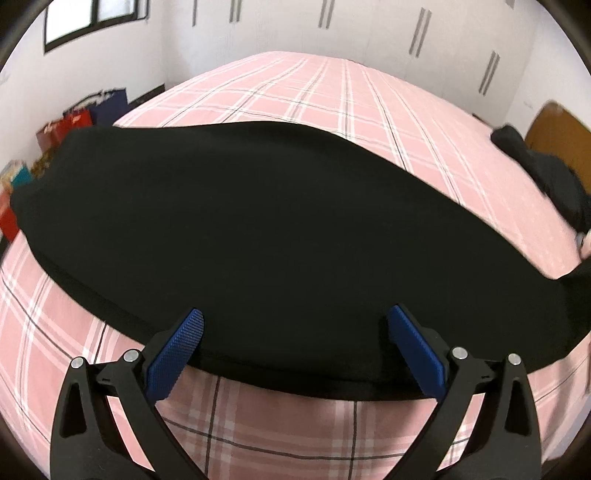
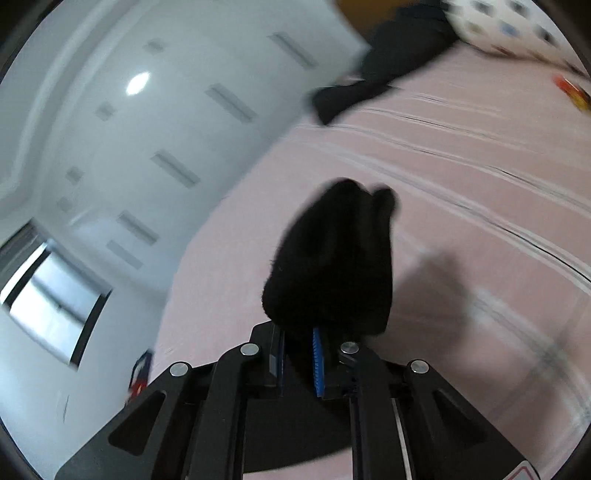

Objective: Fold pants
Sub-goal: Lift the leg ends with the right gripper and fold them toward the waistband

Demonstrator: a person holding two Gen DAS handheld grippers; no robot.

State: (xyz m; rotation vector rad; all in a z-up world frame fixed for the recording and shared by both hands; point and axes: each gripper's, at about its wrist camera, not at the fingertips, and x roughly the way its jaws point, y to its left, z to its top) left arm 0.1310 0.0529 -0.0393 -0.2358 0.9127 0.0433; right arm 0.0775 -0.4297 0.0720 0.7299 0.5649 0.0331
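Note:
Black pants lie spread across a pink plaid bed in the left wrist view. My left gripper is open, its blue pads straddling the near edge of the pants just above the fabric. In the right wrist view my right gripper is shut on a bunched end of the black pants, held up above the bed. That view is motion-blurred.
Another dark garment lies at the bed's far right by a wooden headboard; it also shows in the right wrist view near a spotted pillow. Gift bags stand by the left wall. A white wardrobe stands behind.

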